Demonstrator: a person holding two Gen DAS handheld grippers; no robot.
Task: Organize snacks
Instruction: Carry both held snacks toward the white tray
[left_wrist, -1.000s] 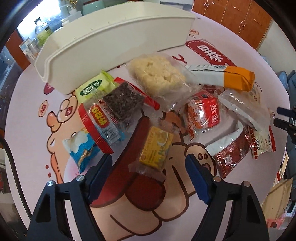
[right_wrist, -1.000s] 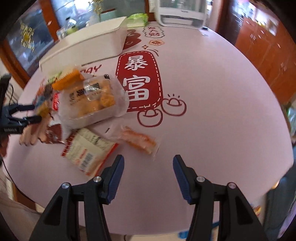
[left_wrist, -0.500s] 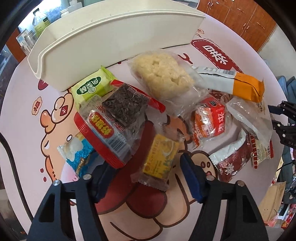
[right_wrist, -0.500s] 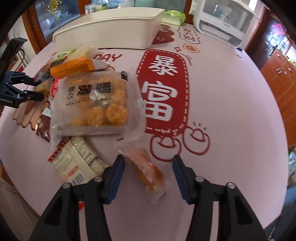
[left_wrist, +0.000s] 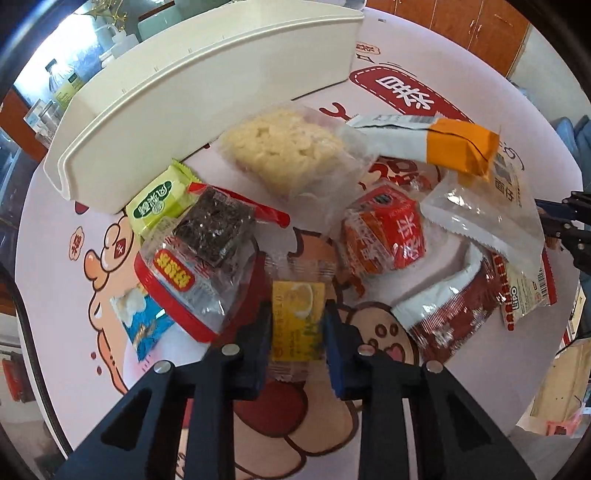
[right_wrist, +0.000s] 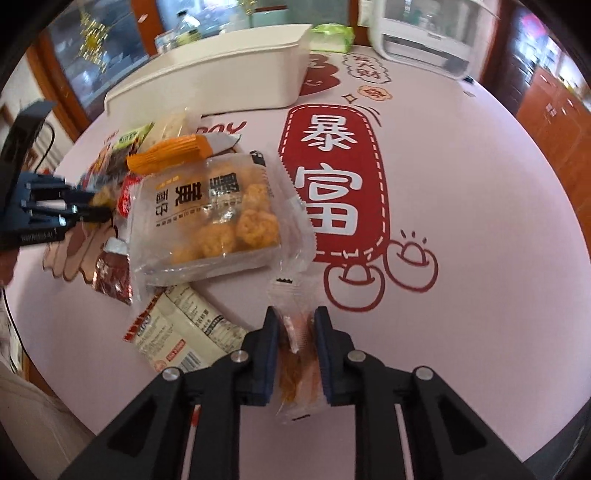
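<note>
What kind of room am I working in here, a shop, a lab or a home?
Most likely a home dining room or kitchen: a round table under a festive cartoon cloth, wooden cabinets along the wall, and a white countertop appliance beside loose snack packets.

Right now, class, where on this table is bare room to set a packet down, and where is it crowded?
Free: the pink tablecloth right of the red banner. Crowded: the snack pile in front of the white bin.
</note>
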